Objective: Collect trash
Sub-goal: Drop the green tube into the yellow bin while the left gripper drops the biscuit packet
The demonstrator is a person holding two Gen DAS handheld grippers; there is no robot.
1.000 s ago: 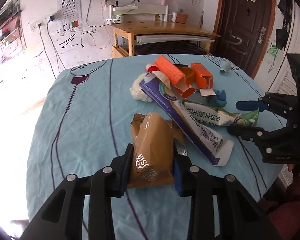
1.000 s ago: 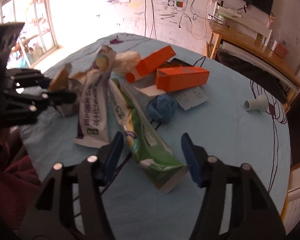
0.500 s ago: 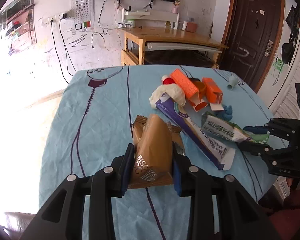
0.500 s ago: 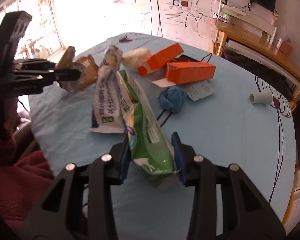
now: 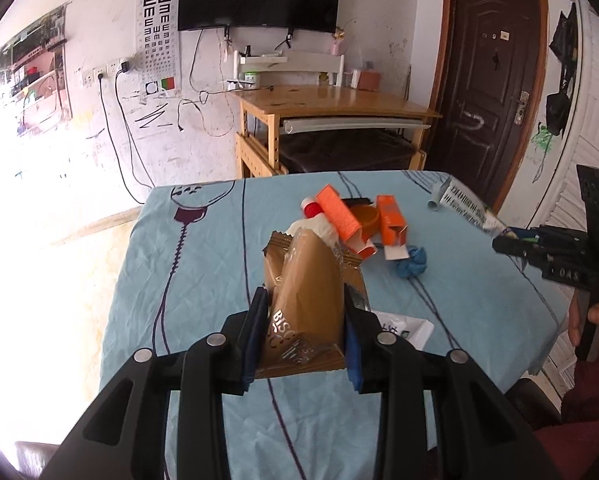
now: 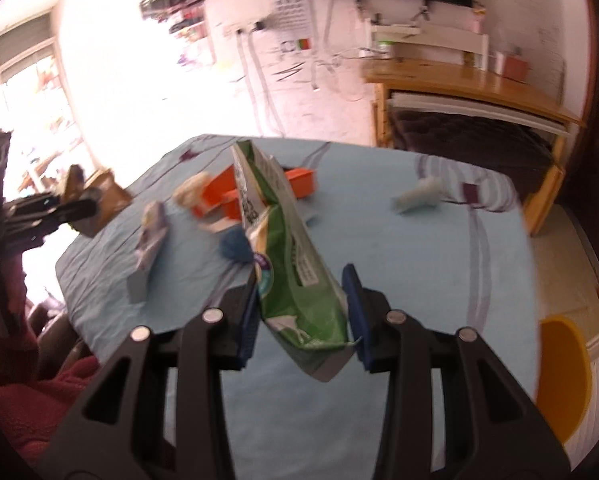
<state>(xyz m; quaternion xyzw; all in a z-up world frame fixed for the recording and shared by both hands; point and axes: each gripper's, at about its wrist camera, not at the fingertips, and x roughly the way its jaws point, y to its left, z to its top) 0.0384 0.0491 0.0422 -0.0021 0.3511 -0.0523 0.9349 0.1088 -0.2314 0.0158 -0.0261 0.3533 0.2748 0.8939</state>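
My left gripper (image 5: 305, 332) is shut on a brown biscuit wrapper (image 5: 307, 300) and holds it above the blue tablecloth (image 5: 203, 264). My right gripper (image 6: 301, 312) is shut on a long green and white wrapper (image 6: 287, 248), lifted off the table; it shows at the right of the left wrist view (image 5: 465, 202). On the table lie orange cartons (image 5: 339, 212), a blue crumpled wad (image 5: 413, 262), a white crumpled paper (image 6: 191, 190) and a purple and white box (image 6: 151, 232).
A small pale cup (image 6: 417, 196) lies on the far right of the table. A wooden desk (image 5: 331, 108) stands behind the table by a dark door (image 5: 487, 80). An orange round object (image 6: 563, 372) sits low at the right.
Both grippers have risen and pulled back from the table. The right gripper has lifted the green wrapper off the table and swung it to the right. The left still holds the biscuit wrapper.
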